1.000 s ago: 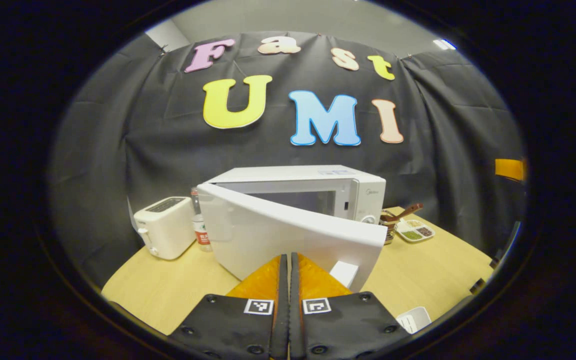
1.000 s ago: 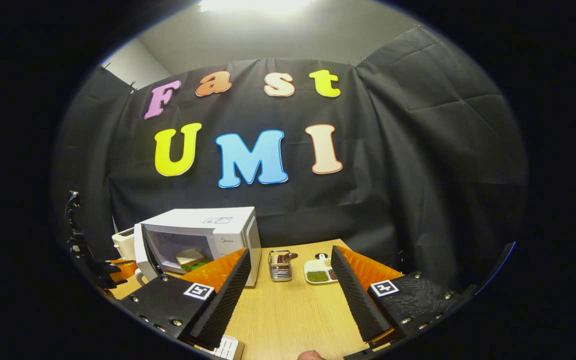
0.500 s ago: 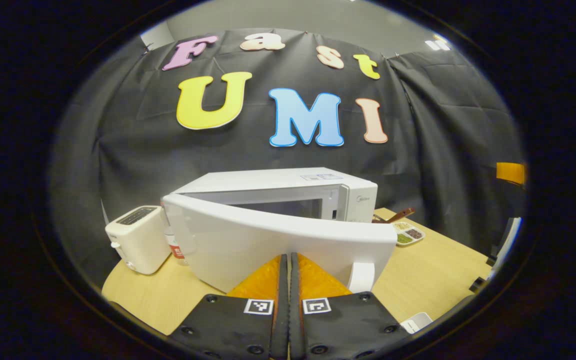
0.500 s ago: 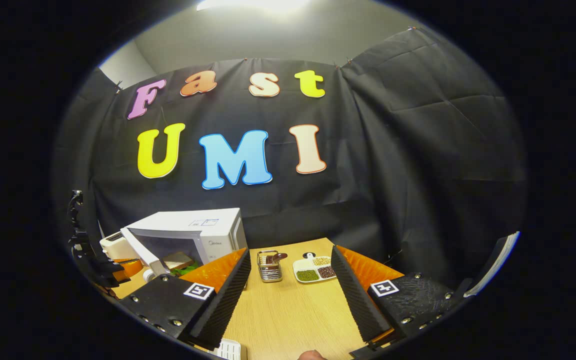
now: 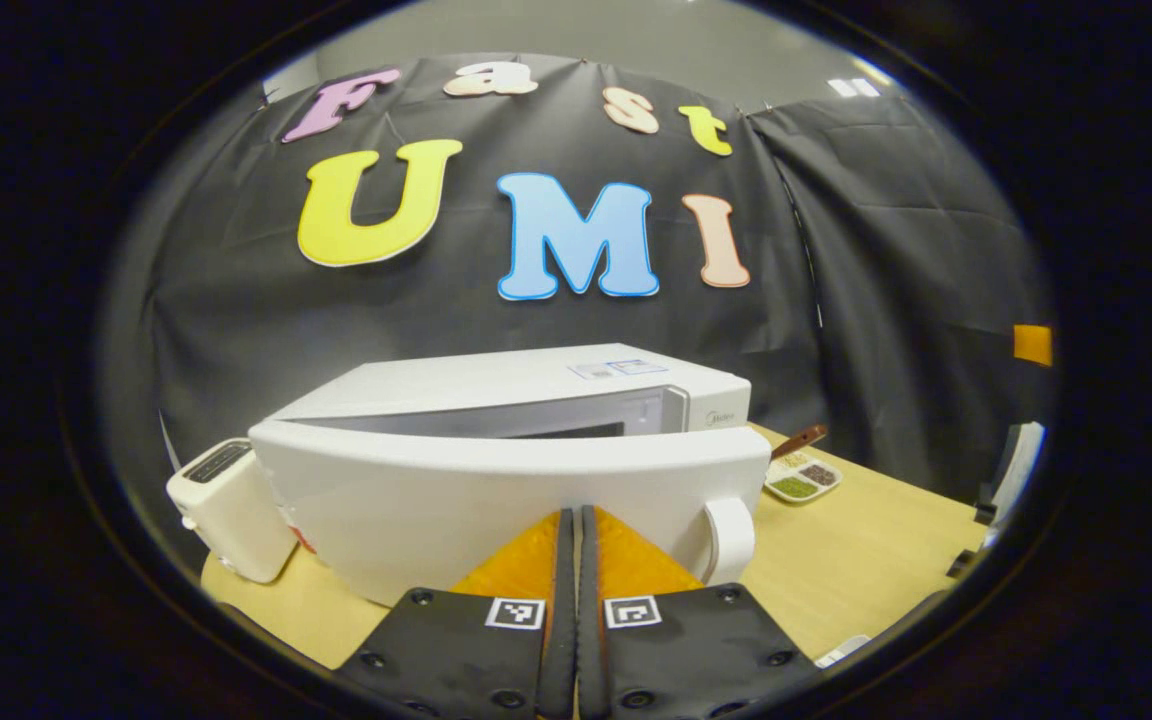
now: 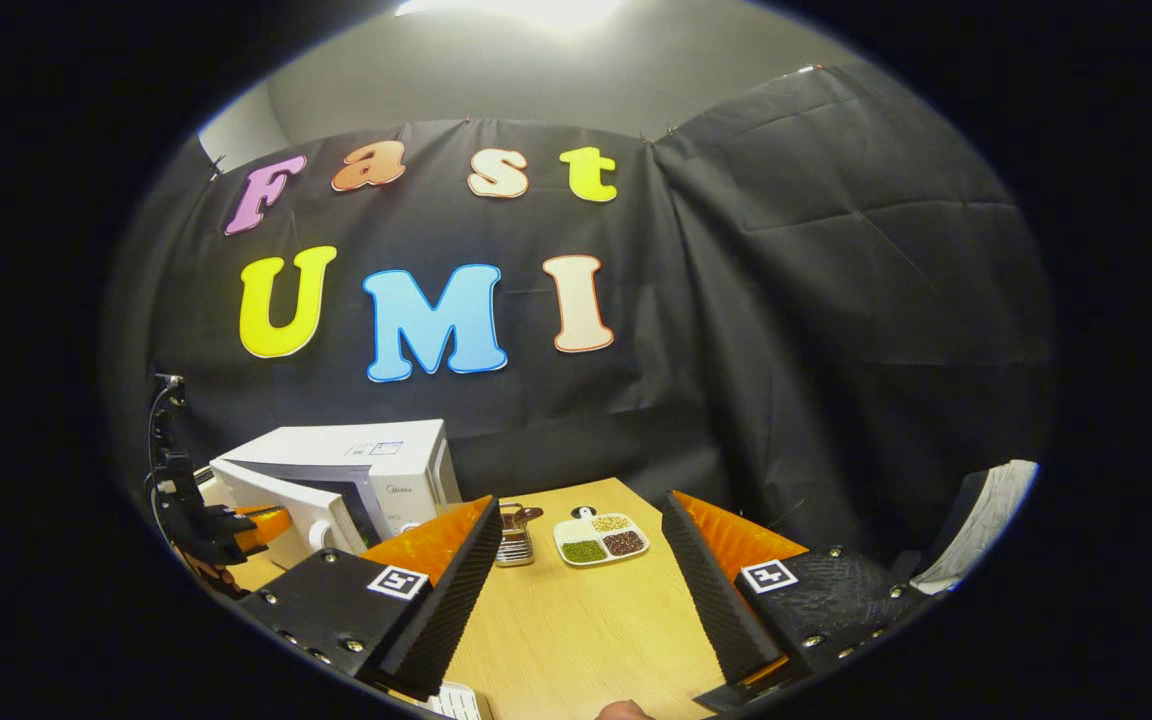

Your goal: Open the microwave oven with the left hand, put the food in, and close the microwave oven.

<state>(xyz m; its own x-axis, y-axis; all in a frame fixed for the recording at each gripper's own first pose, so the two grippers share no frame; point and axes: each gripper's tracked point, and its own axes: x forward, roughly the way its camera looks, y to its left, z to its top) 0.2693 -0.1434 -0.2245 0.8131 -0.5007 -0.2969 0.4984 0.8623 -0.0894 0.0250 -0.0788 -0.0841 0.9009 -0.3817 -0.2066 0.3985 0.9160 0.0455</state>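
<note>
A: Left gripper view?
B: My left gripper (image 5: pixel 576 515), fingers pressed together, tips against the front of the microwave door (image 5: pixel 496 500). Door is ajar, a narrow gap to the microwave oven (image 5: pixel 536 390). Toaster (image 5: pixel 226 510) just beside it on the table (image 5: pixel 866 560).
A: Right gripper view?
B: My right gripper (image 6: pixel 581 535) is spread wide over bare table, holding nothing. Microwave far left, door nearly shut (food hidden from here). Compartment dish of beans (image 6: pixel 601 540) and a metal rack (image 6: pixel 513 540) stand ahead.
</note>
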